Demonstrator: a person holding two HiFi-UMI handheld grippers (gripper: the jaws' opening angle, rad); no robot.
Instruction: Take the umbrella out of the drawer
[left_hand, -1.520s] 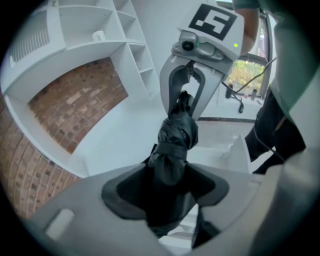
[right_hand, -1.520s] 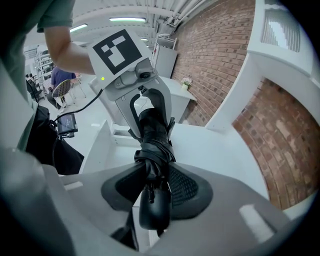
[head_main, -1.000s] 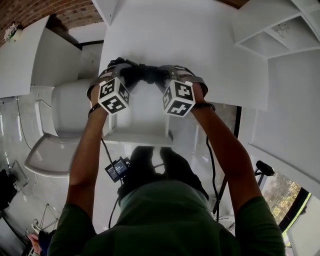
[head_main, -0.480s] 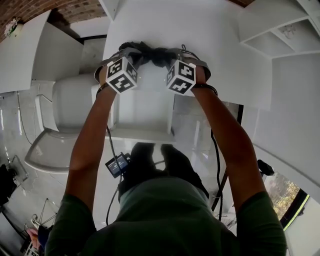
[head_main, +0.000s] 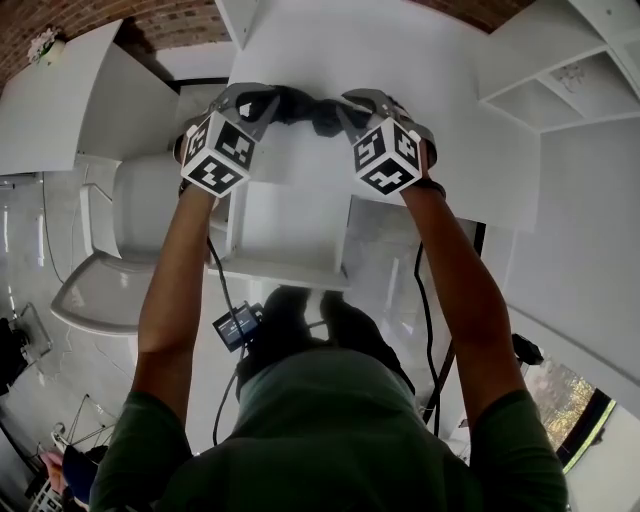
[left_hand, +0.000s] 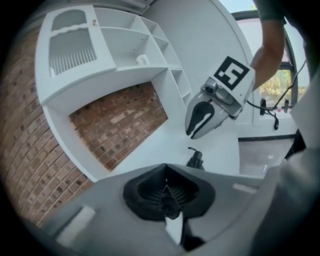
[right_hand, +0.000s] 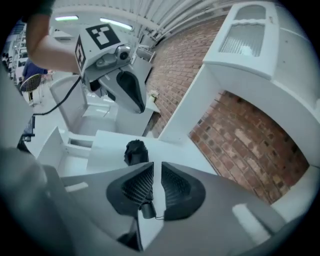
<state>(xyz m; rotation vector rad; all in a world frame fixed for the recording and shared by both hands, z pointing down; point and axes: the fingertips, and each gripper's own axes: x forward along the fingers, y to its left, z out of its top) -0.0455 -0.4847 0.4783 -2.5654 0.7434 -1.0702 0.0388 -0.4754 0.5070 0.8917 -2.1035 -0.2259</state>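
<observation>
The black folded umbrella (head_main: 300, 105) rests on the white desk top (head_main: 420, 60), between and below my two grippers. The left gripper view has it (left_hand: 195, 160) on the desk beyond my jaws. In the right gripper view it is a black bundle (right_hand: 135, 151) near the desk's edge. My left gripper (head_main: 262, 100) (left_hand: 167, 192) hangs above it, shut and empty. The jaws of my right gripper (head_main: 345, 108) (right_hand: 156, 172) are closing, a narrow gap remains and nothing is between them. The white drawer (head_main: 280, 268) stands pulled out below the desk edge.
A white shelf unit (head_main: 560, 70) stands at the right of the desk, and a brick wall (left_hand: 120, 125) backs it. A white rounded seat (head_main: 130, 215) is at the left of the drawer. The person's legs stand in front of the drawer.
Both grippers carried the umbrella from over the drawer onto the desk and let go of it. They then rose and moved apart; the left one shut and the right one narrowed.
</observation>
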